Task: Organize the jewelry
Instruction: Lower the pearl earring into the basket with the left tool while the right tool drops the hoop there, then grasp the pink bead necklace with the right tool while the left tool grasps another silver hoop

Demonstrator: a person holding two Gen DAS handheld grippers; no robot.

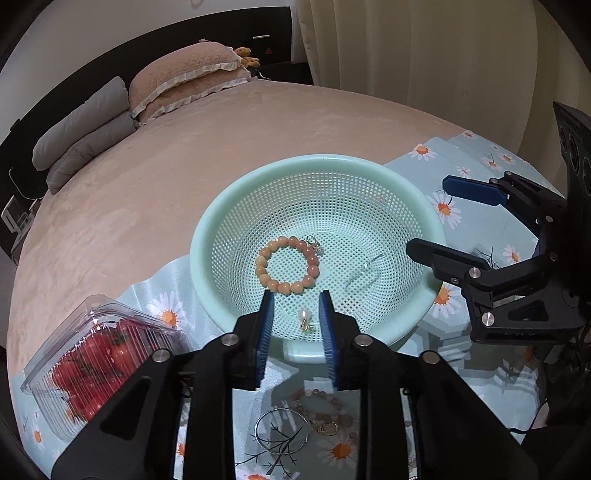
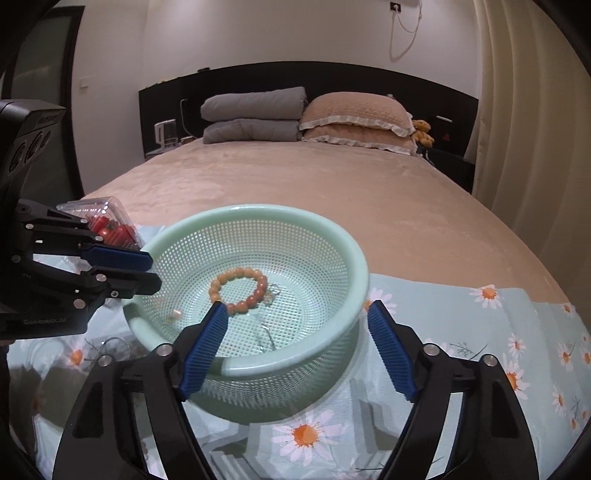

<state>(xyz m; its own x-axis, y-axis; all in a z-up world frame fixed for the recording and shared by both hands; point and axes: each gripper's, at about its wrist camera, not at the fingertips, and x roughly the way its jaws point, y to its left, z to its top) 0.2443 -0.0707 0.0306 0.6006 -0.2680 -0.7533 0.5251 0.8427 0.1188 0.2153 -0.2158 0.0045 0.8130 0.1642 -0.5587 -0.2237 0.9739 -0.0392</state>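
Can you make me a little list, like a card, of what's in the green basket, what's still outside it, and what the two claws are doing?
Basket: mint-green mesh basket on a daisy cloth on the bed
In basket: orange bead bracelet, pearl earring, thin silver piece
Outside basket: silver bangle and pink bead bracelet on the cloth
Nearby: clear box of strawberries
Left claw: open, empty, above the pearl earring
Right claw: open wide, empty, over the basket's near rim

Tan bed, dark headboard, white wall, cream curtains.
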